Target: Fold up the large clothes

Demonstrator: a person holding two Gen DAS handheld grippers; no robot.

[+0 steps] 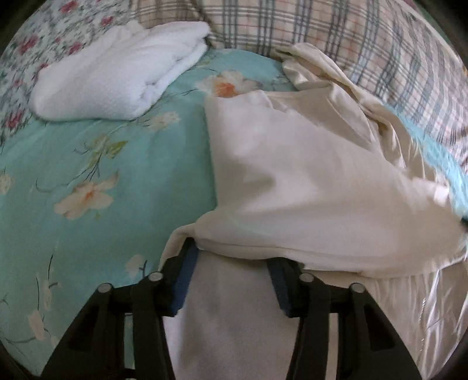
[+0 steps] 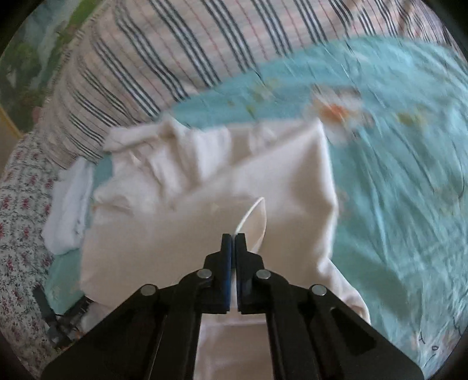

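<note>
A cream garment (image 1: 307,181) lies partly folded on the teal floral bed sheet (image 1: 87,163), its sleeve bunched at the far end. My left gripper (image 1: 231,263) is at the garment's near edge with its jaws apart. Its fingertips are hidden under a fold of the cloth, and a lower layer shows between the fingers. In the right wrist view the same garment (image 2: 190,228) fills the middle. My right gripper (image 2: 233,236) is shut on a thin raised fold of the fabric, which loops up from the tips.
A folded white towel (image 1: 117,76) lies on the sheet left of the garment and shows as a white bundle (image 2: 70,204) in the right wrist view. A plaid quilt (image 1: 321,26) is heaped along the far side. Small-flowered fabric (image 2: 20,204) and a dark cable (image 2: 46,315) sit at the edge.
</note>
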